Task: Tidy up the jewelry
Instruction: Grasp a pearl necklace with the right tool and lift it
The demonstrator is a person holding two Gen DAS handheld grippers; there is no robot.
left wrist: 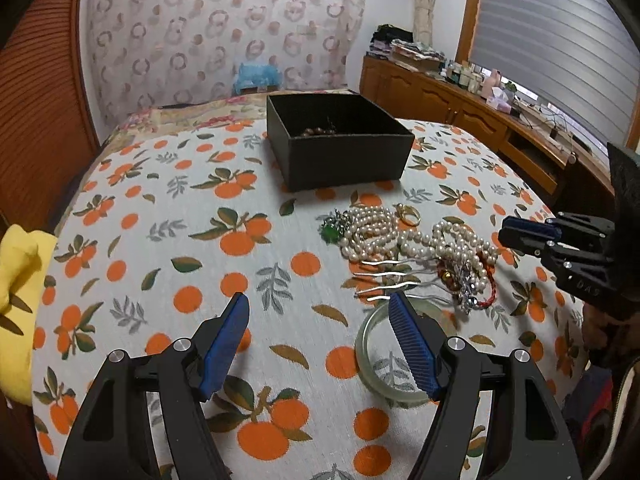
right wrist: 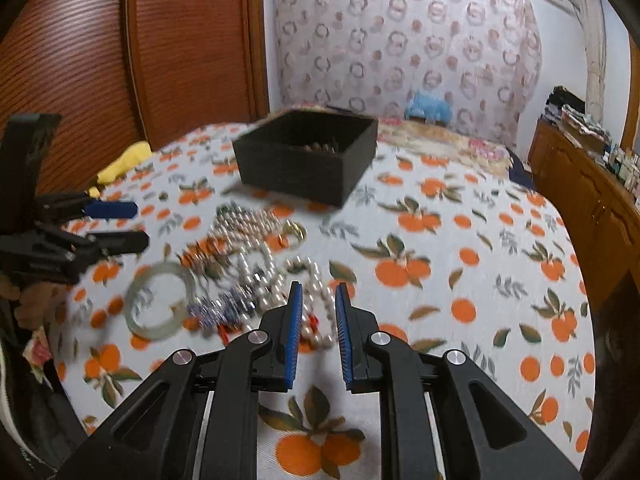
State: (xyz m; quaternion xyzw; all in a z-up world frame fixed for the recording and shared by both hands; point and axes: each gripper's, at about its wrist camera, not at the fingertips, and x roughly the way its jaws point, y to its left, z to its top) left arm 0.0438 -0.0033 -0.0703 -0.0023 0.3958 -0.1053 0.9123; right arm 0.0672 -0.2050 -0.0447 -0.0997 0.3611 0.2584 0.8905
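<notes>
Our right gripper [right wrist: 318,292] half open, holding nothing, straddles the pearl strand [right wrist: 320,312]; left gripper [left wrist: 318,304] wide open, empty. Pearls limp, slippery, tangle-prone: we'd pinch a bunched loop. Black box [right wrist: 304,164] lies beyond.

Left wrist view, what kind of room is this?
Most likely a bedroom: the jewelry lies on a bed spread with an orange-print cover, beside a wooden sideboard crowded with bottles and folded cloth, under a window blind.

pearl strands [left wrist: 416,240] heaped, black box [left wrist: 340,140] open
</notes>
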